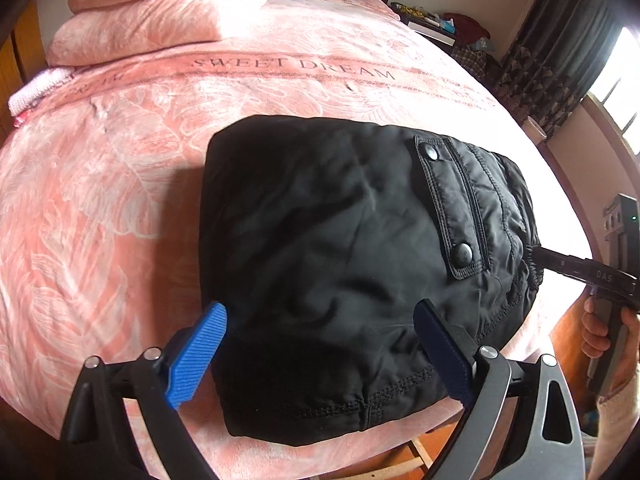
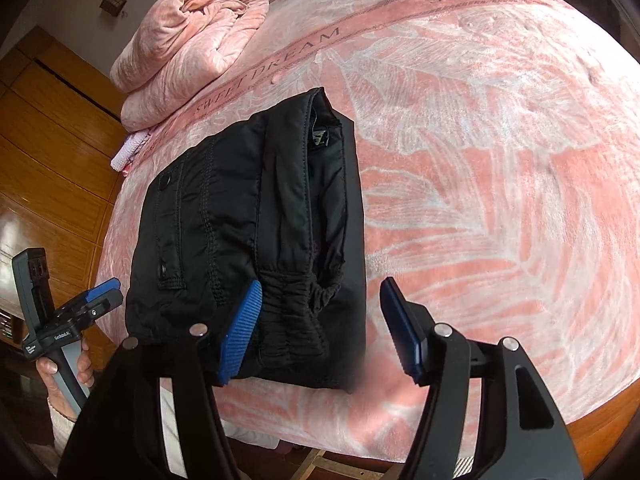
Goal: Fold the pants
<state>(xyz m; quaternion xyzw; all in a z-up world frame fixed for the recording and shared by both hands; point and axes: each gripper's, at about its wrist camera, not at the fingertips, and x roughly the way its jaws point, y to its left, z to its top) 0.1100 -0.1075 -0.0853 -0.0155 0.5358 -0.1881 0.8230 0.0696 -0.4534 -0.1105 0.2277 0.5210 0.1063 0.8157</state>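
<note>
— We see the pants (image 1: 340, 248): black padded cloth, faint sheen, glossy metal snaps (image 1: 463, 251).
— And we get a plush, velvety pink blanket (image 1: 120, 208), ribbed matt blue plastic pads (image 1: 200, 354), glossy wooden panelling (image 2: 52, 152).

The right claw (image 1: 538, 254) is showing only its dark arm in the left wrist view, its tips lying hidden behind the folded pants (image 1: 360, 264). The picture's edge is cutting off the holding hand (image 1: 600, 332).
</note>
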